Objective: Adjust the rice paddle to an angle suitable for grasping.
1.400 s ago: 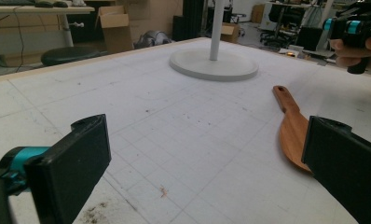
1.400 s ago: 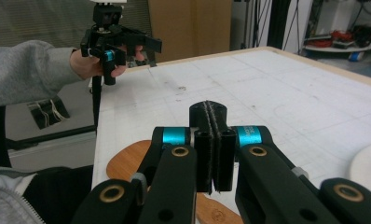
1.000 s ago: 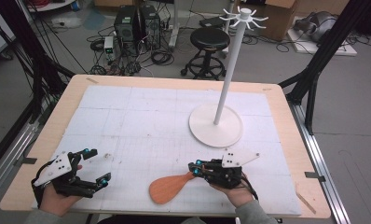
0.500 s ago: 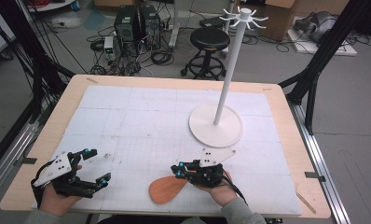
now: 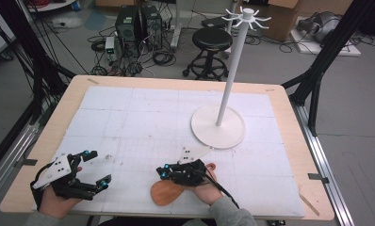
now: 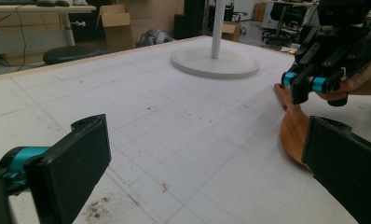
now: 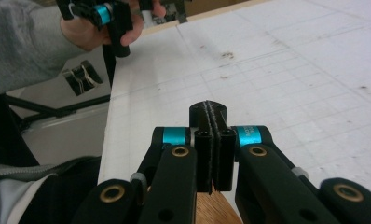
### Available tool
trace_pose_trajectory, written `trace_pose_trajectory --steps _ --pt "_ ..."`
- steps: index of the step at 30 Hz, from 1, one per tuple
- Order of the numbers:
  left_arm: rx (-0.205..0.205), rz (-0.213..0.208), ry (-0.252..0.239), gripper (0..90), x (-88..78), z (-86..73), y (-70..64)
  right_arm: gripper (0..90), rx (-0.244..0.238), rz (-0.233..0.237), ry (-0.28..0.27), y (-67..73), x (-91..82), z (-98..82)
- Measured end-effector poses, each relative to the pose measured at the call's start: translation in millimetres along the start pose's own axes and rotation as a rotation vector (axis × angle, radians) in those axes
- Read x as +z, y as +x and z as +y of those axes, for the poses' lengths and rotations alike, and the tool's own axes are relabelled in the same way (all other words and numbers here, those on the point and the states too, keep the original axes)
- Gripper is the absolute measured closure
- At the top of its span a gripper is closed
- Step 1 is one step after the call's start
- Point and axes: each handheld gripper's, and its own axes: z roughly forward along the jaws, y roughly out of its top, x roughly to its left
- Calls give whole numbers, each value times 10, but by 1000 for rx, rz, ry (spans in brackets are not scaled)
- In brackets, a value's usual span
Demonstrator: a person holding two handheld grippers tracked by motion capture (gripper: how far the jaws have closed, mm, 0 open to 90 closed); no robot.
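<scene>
Your right hand-held gripper (image 5: 166,173) sits low over the near edge of the table (image 5: 289,136), pointing toward your left, with its jaws pressed fully together. In the right gripper view the two black pads (image 7: 213,149) meet face to face with nothing between them. The wooden spatula (image 5: 164,192) lies flat on the white gridded mat (image 5: 143,117) directly under that gripper: its rounded blade juts out toward the table's near edge, and the end of its handle peeks out on the far side of your right hand (image 5: 205,190). From the right gripper view a patch of the wood shows just below the closed jaws, and the jaws seem to hover just above it rather than press on it, though the angle is too steep to be sure.

Your left hand-held gripper (image 5: 93,168) rests near the table's near left corner, well apart from the spatula, with its jaws spread wide and nothing between them. In the left gripper view its two black pads (image 6: 72,168) stand far apart at either side, and beyond them you can see your right gripper above the brown blade.

The white stand (image 5: 230,70), a tall pole with short hooks at its top, rises from a round base on the right half of the mat, just beyond your right gripper's grey plate.
</scene>
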Motion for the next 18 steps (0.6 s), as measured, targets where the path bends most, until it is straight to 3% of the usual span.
trace_pose_trajectory --steps 10,18 --pt "-1 11 1 18 -41 -8 -4 892 -32 16 142 36 322 -2" --pt "-4 22 1 18 -79 -15 -6 892 -27 14 166 37 382 13"
